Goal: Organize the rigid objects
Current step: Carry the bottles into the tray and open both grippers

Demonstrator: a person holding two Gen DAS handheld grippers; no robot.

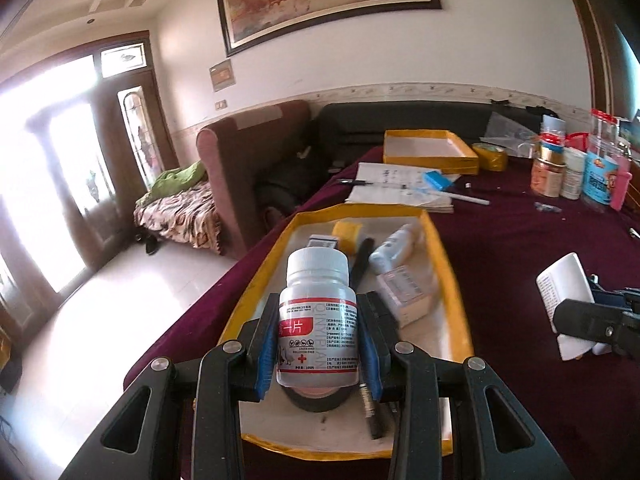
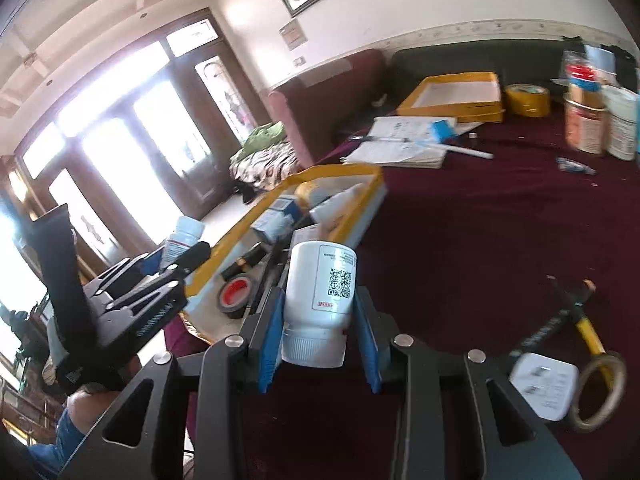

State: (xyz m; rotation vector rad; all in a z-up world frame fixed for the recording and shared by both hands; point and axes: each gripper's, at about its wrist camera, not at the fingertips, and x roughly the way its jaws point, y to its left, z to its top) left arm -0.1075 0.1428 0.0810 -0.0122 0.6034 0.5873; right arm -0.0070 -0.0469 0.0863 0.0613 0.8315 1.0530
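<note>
The pill bottle hides most of the black tape roll beneath it. Beside that bottle, the small box is smeared, its label perhaps unreadable print.

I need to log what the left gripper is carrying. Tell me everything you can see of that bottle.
The bottle is white plastic with a ribbed white screw cap, closed. Its label has red bands, a red cross and printed text. It stands upright, clamped at mid-body between the left gripper's blue-padded fingers, above the yellow-rimmed tray. Nothing else visibly touches it.
</note>
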